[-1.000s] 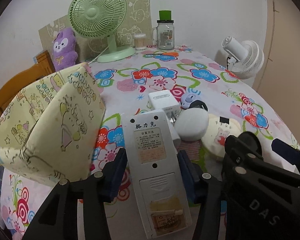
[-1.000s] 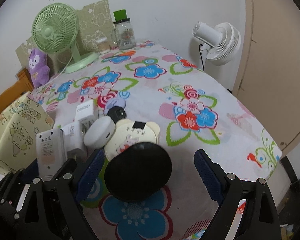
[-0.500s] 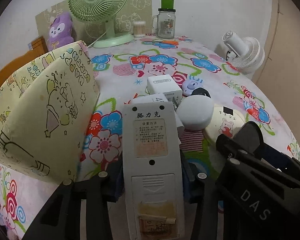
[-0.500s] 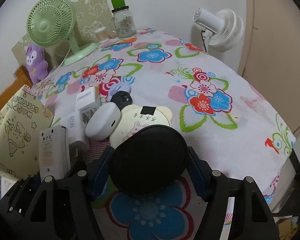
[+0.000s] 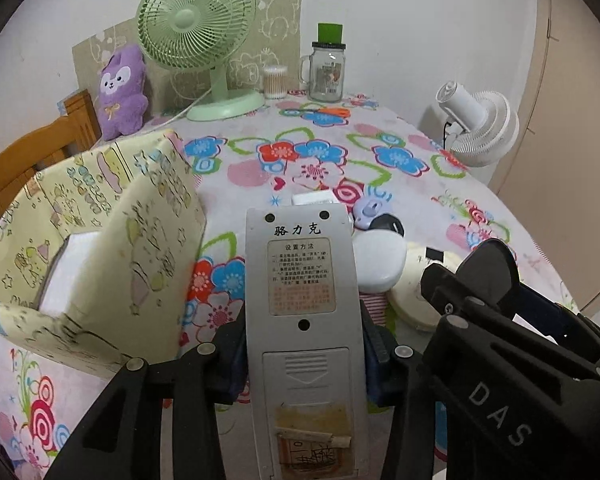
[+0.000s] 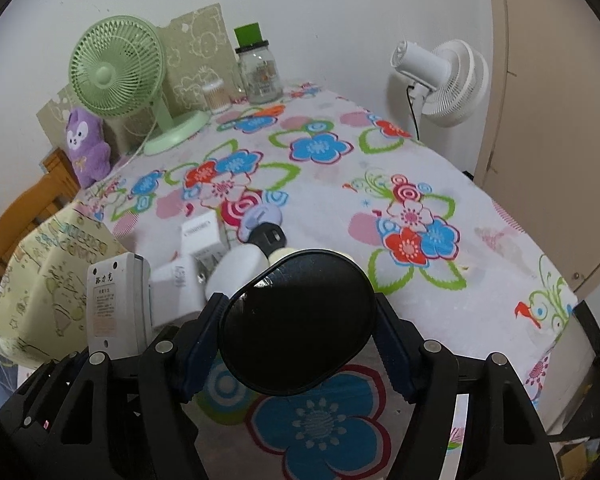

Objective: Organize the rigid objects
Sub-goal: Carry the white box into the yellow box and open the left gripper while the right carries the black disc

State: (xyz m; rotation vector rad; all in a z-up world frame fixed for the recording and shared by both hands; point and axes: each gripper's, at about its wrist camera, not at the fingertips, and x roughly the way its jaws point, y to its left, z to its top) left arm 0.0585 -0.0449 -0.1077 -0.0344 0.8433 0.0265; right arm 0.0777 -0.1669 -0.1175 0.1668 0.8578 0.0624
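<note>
left gripper (image 5: 302,354) clamped on the grey remote (image 5: 303,320), its long axis running straight ahead; yellow fabric bin (image 5: 100,240) sits just to its left, nearer this hand. right gripper (image 6: 296,340) clamped on the black oval case (image 6: 296,320), farther from the bin

Tablecloth (image 6: 480,248): white ground, large flowers in blue, red, pink, green outlines.
Remote control (image 5: 302,300), centre of the left-wrist frame: grey back, orange-tinted label, black characters.
Oval case (image 6: 296,320), centre of the right-wrist frame: plain glossy black.
Fabric box (image 5: 112,240), left: pale yellow, cartoon print.
Desk fan (image 5: 198,36), upper left: mint green.
Plush toy (image 5: 120,88): purple, white face.
Jar (image 5: 327,72), upper centre: clear glass, black lid, green top.
Second fan (image 5: 480,124), right: white.
Gripper pads (image 6: 198,344): dark blue on black frames.
</note>
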